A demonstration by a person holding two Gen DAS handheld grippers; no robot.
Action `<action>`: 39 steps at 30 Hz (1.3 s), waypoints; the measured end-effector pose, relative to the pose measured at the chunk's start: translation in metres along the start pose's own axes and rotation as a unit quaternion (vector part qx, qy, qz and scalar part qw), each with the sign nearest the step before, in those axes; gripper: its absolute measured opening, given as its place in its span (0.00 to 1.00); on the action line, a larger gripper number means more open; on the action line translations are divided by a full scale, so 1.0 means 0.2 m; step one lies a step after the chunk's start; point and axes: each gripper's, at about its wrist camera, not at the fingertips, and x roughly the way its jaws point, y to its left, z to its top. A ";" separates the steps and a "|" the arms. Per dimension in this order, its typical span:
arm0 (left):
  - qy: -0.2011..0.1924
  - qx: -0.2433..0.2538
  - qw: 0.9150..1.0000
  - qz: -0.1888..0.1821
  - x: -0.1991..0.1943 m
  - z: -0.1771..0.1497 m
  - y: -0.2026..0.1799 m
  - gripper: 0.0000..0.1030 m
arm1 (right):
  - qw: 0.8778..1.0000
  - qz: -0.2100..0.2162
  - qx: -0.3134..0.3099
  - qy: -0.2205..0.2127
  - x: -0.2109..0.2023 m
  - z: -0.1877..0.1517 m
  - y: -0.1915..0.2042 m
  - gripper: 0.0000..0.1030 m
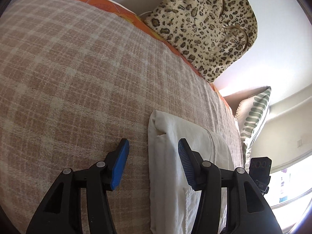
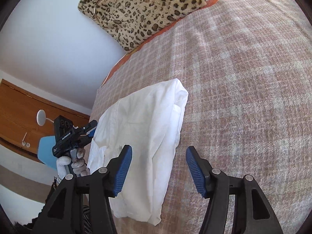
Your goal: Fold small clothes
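Folded white garment (image 2: 144, 136) on checked bed cover (image 1: 68, 78), near the bed's side edge

Left tongs (image 1: 154, 163) parted, empty, one pad over the garment's edge; right tongs (image 2: 159, 170) parted, empty, above its near end. Garment's near end cut off behind tongs; gloved hand (image 2: 73, 165) part hidden. Leopard cushion (image 1: 204, 29) at bed's far edge

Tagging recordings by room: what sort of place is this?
Probably a bedroom: a bed under a checked blanket, a leopard-print cushion against the wall, a striped pillow, and a folded white garment.
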 end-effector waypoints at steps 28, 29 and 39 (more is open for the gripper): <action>-0.059 0.195 0.972 0.116 0.08 -0.07 -0.39 0.09 | 0.999 -0.014 -0.041 -0.010 0.07 -0.15 0.12 0.17; -0.065 0.205 0.969 0.119 0.07 -0.08 -0.41 0.09 | 0.998 -0.022 -0.052 -0.013 0.06 -0.15 0.14 0.17; -0.108 0.272 0.947 0.131 -0.03 -0.17 -0.62 0.08 | 0.988 -0.070 -0.126 -0.046 -0.05 -0.20 0.34 0.13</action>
